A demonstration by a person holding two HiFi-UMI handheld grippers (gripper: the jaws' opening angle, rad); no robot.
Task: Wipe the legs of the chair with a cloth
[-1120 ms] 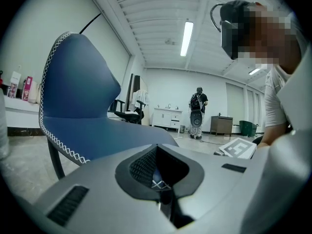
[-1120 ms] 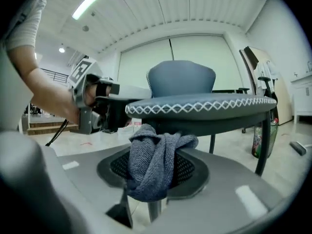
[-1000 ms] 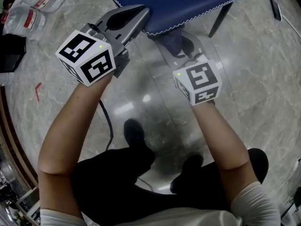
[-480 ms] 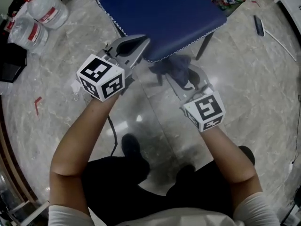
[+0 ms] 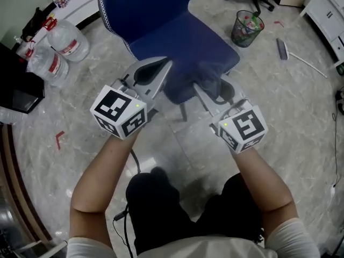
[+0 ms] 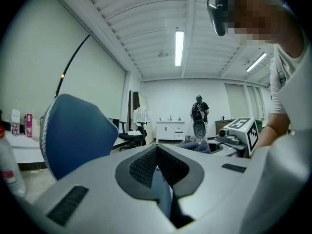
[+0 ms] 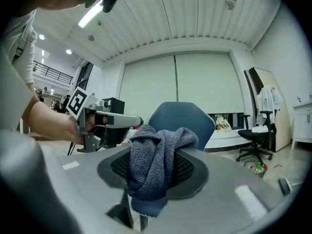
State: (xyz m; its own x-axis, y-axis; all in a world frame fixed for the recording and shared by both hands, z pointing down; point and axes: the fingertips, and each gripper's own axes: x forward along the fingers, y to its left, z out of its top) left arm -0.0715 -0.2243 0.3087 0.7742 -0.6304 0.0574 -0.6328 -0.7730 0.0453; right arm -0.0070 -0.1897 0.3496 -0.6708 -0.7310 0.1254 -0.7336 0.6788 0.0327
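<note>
Fingers of right gripper clamped on grey cloth; left gripper fingers closed together, empty; both held over blue chair.

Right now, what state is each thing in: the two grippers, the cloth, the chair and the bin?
Left gripper: shut, nothing between its jaws.
Right gripper: shut on the grey cloth.
Grey cloth: bunched up, clamped between the jaws.
Blue chair: upright on the floor, seat bare.
Mesh waste bin: upright, litter inside.
</note>
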